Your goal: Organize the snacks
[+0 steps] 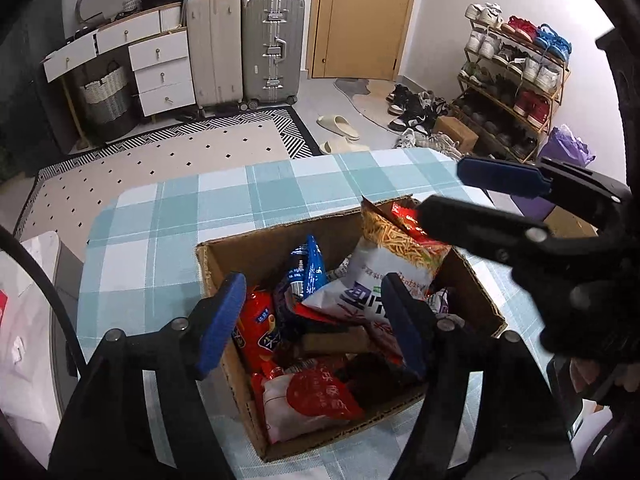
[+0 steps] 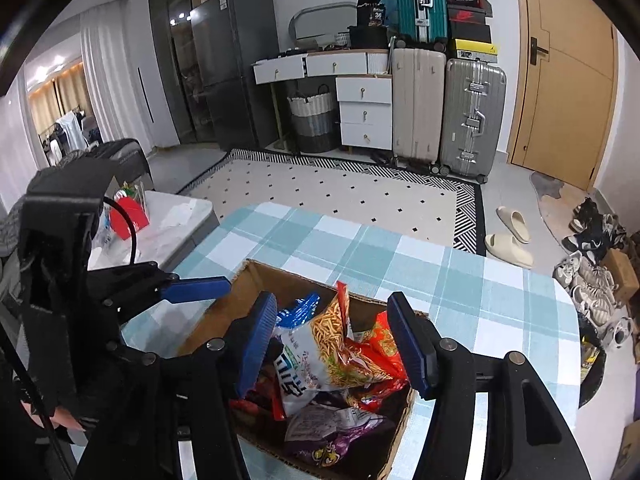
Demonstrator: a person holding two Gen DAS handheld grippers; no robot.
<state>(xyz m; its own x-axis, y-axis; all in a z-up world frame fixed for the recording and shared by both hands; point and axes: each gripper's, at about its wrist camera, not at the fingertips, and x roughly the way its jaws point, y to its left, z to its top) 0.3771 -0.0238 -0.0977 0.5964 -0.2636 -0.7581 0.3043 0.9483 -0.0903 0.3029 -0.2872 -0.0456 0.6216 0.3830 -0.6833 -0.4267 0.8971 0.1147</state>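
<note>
An open cardboard box (image 1: 256, 250) full of snack bags stands on a table with a blue-and-white checked cloth (image 1: 168, 220). A white and orange noodle-stick bag (image 1: 396, 252) stands tallest in it. Around it lie a blue bag (image 1: 308, 268), a red bag (image 1: 256, 328) and a red-and-white bag (image 1: 308, 404). My left gripper (image 1: 314, 324) hovers open over the box's near half, its pads touching nothing. My right gripper (image 2: 334, 344) is open over the box (image 2: 224, 312), with the noodle-stick bag (image 2: 332, 344) between its fingers and a purple bag (image 2: 332, 428) below. The right gripper (image 1: 444, 190) also shows at the box's far right corner.
A low white side table (image 2: 176, 216) with a red pack stands left of the table. Beyond are a patterned rug (image 1: 160, 152), suitcases (image 1: 272, 48), a white drawer unit (image 1: 160, 76), a shoe rack (image 1: 516, 80), slippers (image 1: 340, 126) and a wooden door (image 1: 360, 16).
</note>
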